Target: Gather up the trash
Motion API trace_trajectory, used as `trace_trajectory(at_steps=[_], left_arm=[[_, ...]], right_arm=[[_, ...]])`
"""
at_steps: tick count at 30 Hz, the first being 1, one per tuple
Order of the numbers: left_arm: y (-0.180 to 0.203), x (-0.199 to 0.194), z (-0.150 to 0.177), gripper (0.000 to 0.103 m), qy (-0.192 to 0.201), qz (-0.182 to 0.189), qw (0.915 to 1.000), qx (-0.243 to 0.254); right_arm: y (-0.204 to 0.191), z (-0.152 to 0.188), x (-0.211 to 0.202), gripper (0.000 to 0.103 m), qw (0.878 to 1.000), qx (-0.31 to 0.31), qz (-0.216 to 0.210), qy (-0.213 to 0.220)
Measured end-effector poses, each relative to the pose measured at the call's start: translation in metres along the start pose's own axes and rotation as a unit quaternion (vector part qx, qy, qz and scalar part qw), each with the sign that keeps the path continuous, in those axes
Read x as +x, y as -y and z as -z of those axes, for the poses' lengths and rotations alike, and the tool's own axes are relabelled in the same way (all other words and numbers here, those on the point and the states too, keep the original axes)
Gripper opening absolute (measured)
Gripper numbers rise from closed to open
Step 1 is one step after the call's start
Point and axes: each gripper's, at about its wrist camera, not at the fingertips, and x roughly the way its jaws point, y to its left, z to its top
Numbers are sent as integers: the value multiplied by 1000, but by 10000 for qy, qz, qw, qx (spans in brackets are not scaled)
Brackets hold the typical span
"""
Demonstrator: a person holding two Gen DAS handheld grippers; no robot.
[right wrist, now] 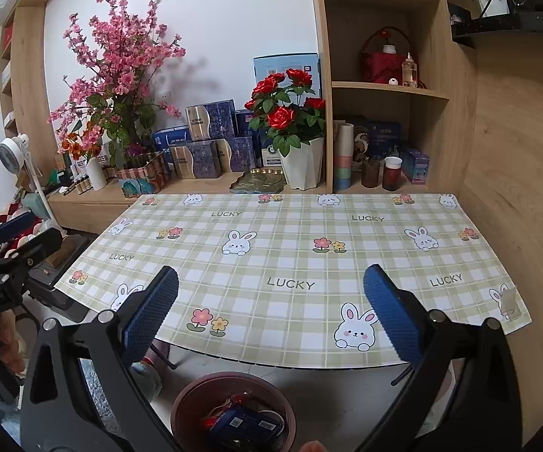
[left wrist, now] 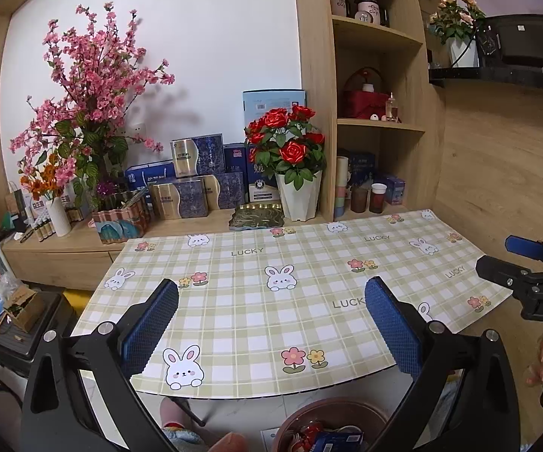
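Observation:
A brown round bin (right wrist: 181, 406) stands on the floor below the table's front edge and holds a blue packet (right wrist: 245, 427) and red wrappers. It also shows in the left wrist view (left wrist: 331, 410). My left gripper (left wrist: 271, 320) is open and empty above the front of the checked tablecloth (left wrist: 271, 331). My right gripper (right wrist: 271, 312) is open and empty, also above the table front (right wrist: 290, 263). Each gripper appears at the edge of the other's view: the right one (left wrist: 512, 263) and the left one (right wrist: 26, 233). No trash shows on the cloth.
Flower pots (right wrist: 301, 162), boxes (right wrist: 200, 158), a leaf-shaped tray (right wrist: 258, 182) and cups (right wrist: 390, 173) line the wooden ledge and shelves behind the table. A wood wall (right wrist: 516, 188) stands on the right. A stool with clutter (left wrist: 19, 324) stands on the left.

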Motion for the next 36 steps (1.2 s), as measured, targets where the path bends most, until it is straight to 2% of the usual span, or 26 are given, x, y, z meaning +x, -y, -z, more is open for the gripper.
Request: trace_trajectory(at_steps=[36], left_arm=[[-5, -4, 3, 97, -13, -54, 9999, -99]], right_arm=[[-6, -4, 0, 97, 10000, -36, 2, 13]])
